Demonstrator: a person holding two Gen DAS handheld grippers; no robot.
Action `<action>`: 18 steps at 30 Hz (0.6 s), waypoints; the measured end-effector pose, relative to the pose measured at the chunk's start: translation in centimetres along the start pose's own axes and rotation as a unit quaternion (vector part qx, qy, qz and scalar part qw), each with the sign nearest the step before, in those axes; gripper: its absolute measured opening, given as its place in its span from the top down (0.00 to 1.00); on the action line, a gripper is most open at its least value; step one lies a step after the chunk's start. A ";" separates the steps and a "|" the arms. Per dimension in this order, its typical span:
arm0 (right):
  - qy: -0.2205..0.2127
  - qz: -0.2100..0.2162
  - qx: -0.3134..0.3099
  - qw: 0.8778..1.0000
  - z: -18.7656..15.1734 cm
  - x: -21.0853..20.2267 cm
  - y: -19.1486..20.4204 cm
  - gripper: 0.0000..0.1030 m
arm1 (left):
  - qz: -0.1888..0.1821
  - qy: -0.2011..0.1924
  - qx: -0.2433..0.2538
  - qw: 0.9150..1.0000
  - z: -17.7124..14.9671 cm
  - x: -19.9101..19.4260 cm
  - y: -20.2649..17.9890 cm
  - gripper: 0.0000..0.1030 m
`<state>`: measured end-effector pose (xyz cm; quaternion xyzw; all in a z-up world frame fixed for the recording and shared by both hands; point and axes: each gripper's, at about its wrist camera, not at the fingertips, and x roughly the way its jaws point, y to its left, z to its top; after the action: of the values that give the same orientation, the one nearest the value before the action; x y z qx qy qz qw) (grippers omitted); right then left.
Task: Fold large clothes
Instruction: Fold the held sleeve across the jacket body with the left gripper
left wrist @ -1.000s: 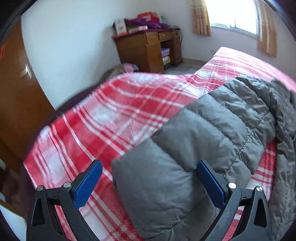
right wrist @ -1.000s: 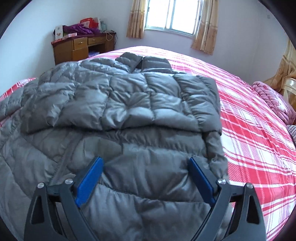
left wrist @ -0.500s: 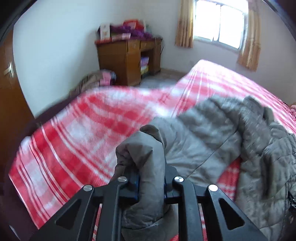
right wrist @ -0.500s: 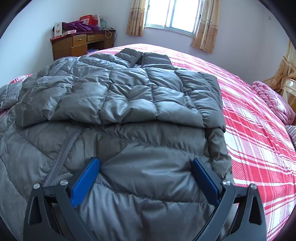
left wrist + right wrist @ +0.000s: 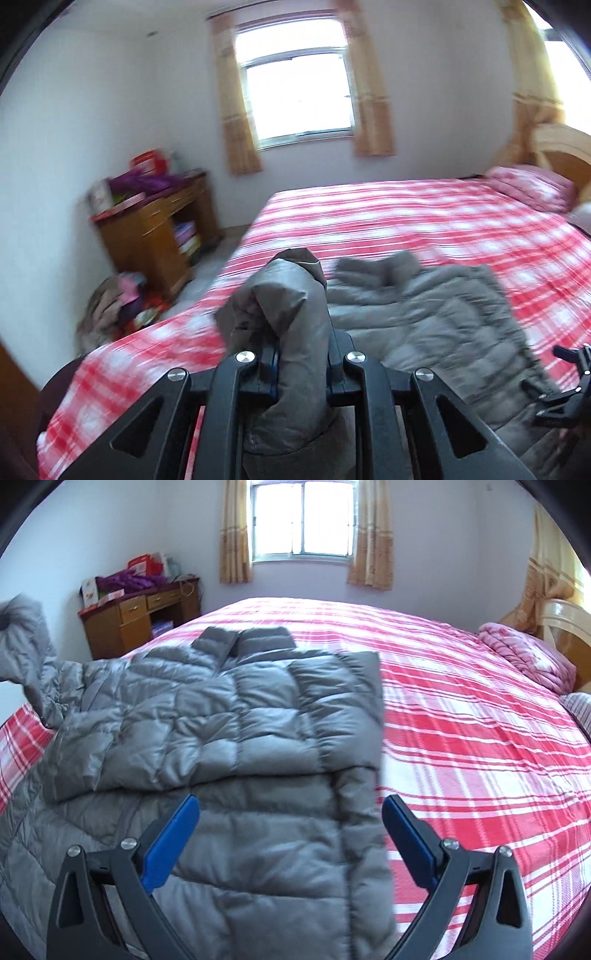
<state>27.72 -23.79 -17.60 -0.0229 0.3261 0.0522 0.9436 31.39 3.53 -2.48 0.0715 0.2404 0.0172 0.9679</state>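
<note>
Our left gripper (image 5: 301, 363) is pinched tight on the cuff end of the grey quilted down jacket's sleeve (image 5: 291, 314), a thick roll of cloth bunched between its pads and standing up above them, while our right gripper (image 5: 290, 840) hangs with its blue-padded jaws spread wide above the jacket's lower body, nothing between them. The grey puffy down jacket (image 5: 236, 731) lies face down across the near side of the red-and-white plaid bedspread (image 5: 461, 709), its far sleeve already folded over the back, and the sleeve we hold rises off the bed at the left edge of the right wrist view (image 5: 26, 642). We judge the step in hand to be carrying this sleeve across onto the jacket's back. To do it well we want to keep the pinch firm, since the shell looks smooth and slippery, and bring the cuff over in a low arc so that the sleeve lands flat along the stitched channels rather than twisted. The padding is springy and full of air, so a fold will likely puff back up; pressing it down with the free gripper could help. The stitched seams give natural hinge lines, and the collar (image 5: 242, 638), a flatter pair of flaps at the far end, marks the centre line we can square the fold against.
</note>
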 end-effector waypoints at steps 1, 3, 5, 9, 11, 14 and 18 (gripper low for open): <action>0.000 0.000 0.001 1.000 0.1 0.0 -0.2 0.02 | -0.015 0.004 0.005 1.000 0.1 0.8 -1.7 0.84; 0.001 -0.002 0.008 1.000 0.0 -0.1 -1.0 0.02 | -0.030 0.010 0.006 0.999 -0.1 2.2 -3.8 0.82; 0.003 0.000 0.018 1.000 -0.3 0.0 -1.9 0.02 | -0.047 0.015 0.003 0.999 -0.9 3.6 -5.6 0.73; 0.012 0.003 0.029 0.999 -0.5 0.4 -3.0 0.02 | -0.045 0.018 0.024 0.999 -2.7 3.8 -8.1 0.17; 0.014 0.003 0.030 0.999 -0.6 0.5 -3.6 0.02 | -0.051 0.002 0.030 0.998 -3.2 3.1 -8.2 0.17; 0.020 0.005 0.032 0.999 -0.2 0.8 -4.0 0.02 | -0.051 -0.006 0.015 0.999 -3.9 2.2 -6.6 0.16; 0.018 0.016 0.038 0.999 0.8 0.2 -3.9 0.02 | -0.023 -0.004 -0.007 1.000 -5.2 2.6 -3.6 0.13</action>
<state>28.80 -27.61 -17.00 0.0171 0.3452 0.0548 0.9368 31.25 0.86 -8.73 0.0593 0.2376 -0.0038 0.9696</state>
